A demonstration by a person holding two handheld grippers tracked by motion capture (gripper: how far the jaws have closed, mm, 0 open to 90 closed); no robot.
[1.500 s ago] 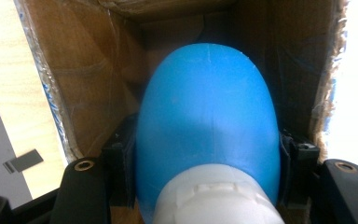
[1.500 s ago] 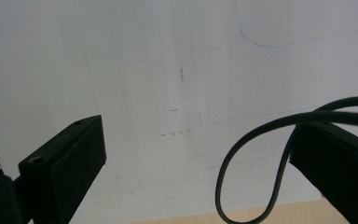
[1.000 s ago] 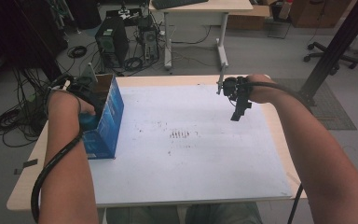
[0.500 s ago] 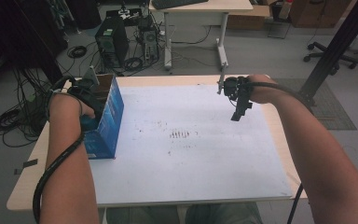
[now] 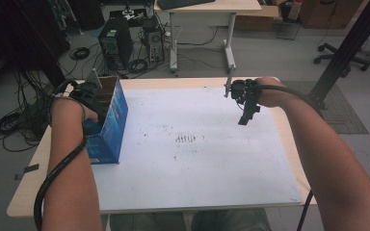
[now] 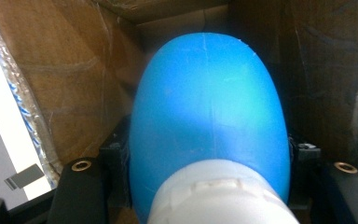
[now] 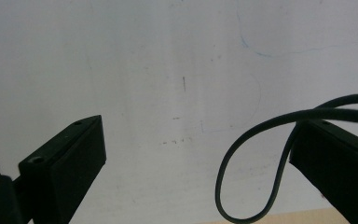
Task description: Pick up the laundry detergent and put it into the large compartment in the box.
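Left claw (image 5: 92,103) sits down inside the open blue carton (image 5: 107,125), its jaws clamped on either flank of a blue bottle (image 6: 209,116) with a white cap (image 6: 219,193); gripping just above the cap gives a firm hold on the narrow part of the rounded body, which would suit lifting it straight out between the brown cardboard walls. That bottle is therefore still within the carton, which stands upright at the left edge of the white mat (image 5: 197,144) so the hand can reach in from above. Right claw (image 5: 246,107) hangs well apart over the far right of the mat, jaws spread wide with nothing between them, likely waiting clear of the work, its cable (image 7: 256,154) looping before the table (image 5: 29,192)
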